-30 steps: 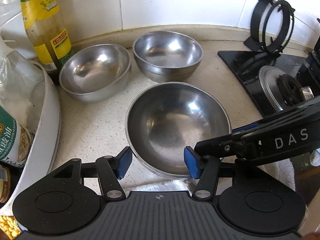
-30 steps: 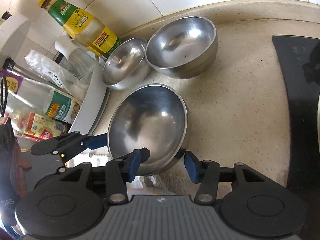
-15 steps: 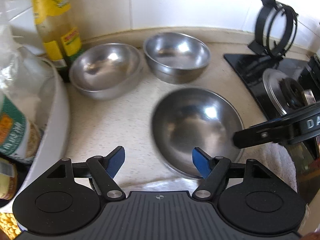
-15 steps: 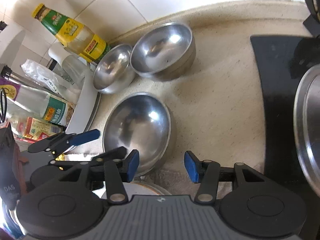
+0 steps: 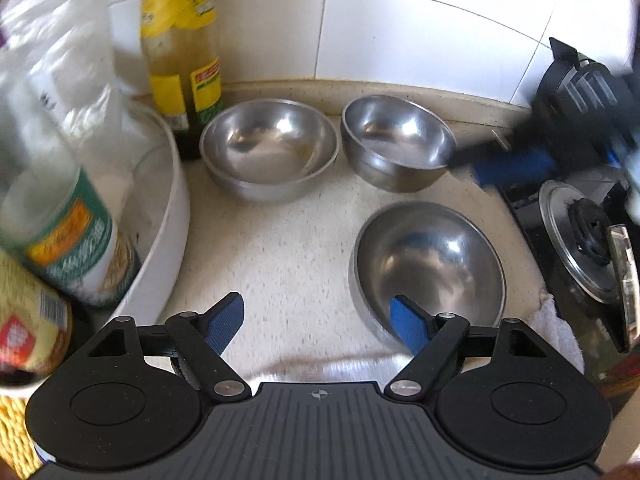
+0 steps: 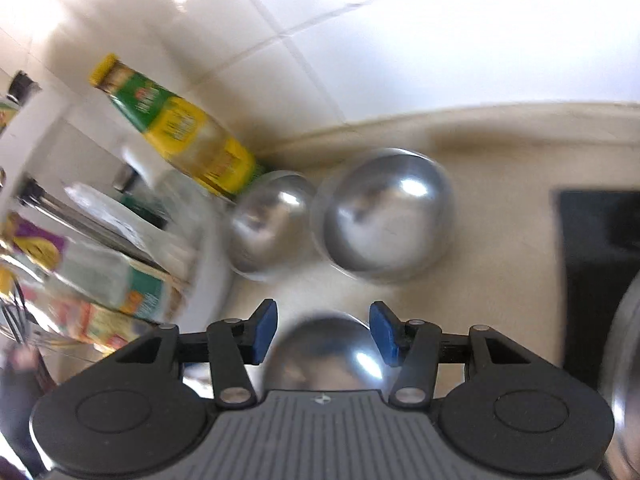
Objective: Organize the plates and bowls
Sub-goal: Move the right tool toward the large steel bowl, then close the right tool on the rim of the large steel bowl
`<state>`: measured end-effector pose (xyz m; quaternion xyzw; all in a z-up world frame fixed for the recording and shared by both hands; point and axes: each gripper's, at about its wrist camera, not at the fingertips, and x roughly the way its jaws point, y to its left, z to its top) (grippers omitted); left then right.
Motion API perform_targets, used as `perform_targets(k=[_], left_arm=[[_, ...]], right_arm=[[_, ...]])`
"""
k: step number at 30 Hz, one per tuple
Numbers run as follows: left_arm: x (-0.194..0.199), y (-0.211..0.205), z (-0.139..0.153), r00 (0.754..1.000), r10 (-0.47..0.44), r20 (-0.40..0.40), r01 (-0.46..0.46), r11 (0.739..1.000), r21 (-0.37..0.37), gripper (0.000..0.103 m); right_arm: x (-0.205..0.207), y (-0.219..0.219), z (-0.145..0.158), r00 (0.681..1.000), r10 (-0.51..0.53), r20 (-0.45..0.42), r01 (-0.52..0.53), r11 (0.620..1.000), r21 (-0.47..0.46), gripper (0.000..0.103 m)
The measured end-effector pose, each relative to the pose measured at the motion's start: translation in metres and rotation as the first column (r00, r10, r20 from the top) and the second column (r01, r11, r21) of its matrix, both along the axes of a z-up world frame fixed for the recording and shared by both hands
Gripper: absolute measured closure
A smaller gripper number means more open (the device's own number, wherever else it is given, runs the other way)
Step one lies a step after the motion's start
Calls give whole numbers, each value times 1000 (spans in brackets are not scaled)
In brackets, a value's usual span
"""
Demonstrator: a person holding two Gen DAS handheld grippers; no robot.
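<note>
Left gripper (image 5: pixel 316 322) has pulled back off the near bowl (image 5: pixel 430 270), its jaws just opening wide, nothing between them. Near bowl sits free on the speckled counter (image 5: pixel 280 256), right blue pad over its near rim. Right gripper (image 6: pixel 323 332) has shifted toward the far-right bowl (image 5: pixel 396 142), jaws apart and empty, blurred. Far-left bowl (image 5: pixel 270 148) beside the oil bottle (image 5: pixel 182 52).

Both wrist cameras look steeply down, sharing three steel bowls (image 5: pixel 428 268).
</note>
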<state>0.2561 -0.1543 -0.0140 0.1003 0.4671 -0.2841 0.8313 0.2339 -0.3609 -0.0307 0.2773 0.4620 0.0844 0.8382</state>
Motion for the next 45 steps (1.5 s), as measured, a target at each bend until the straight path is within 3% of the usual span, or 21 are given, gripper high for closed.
perform_targets(k=[6,14,19,23,27,29,36,39,45], left_arm=[[3,9,3,999,44,-6,-44,999,-22,17],[13,9,1,997,72,-7,-72,997,-24,17],[15,8,0,998,61,-8,-61,998,-22,15],[14,9,-1,999,48,-5,-48,999,-9,14],[22,5,0,998,60,-2,-60,998,-15,13],[27,2,1,997,73,-6,-73,997,-25,13],[53,-9,7,982,189,3,-188,980,-57,13],[69,-17,4,972,236,-19,-237,968,-87,16],[85,-29,-10,954,299,-9,-299,954,-26,21]], right_arm=[[57,29,-16,995,46,-84,-42,998,48,38],[84,49,-56,981,18,-193,-2,996,85,38],[92,48,-57,987,14,-163,-27,997,-76,41],[88,30,-49,983,13,-185,-57,970,-235,41],[87,-1,-48,980,-58,-191,30,989,-144,39],[91,2,-48,985,-41,-169,24,994,-104,37],[112,36,-59,987,47,-154,-64,992,-106,34],[111,44,-59,987,82,-140,-104,981,-162,35],[110,29,-73,984,76,-162,-93,991,-101,36]])
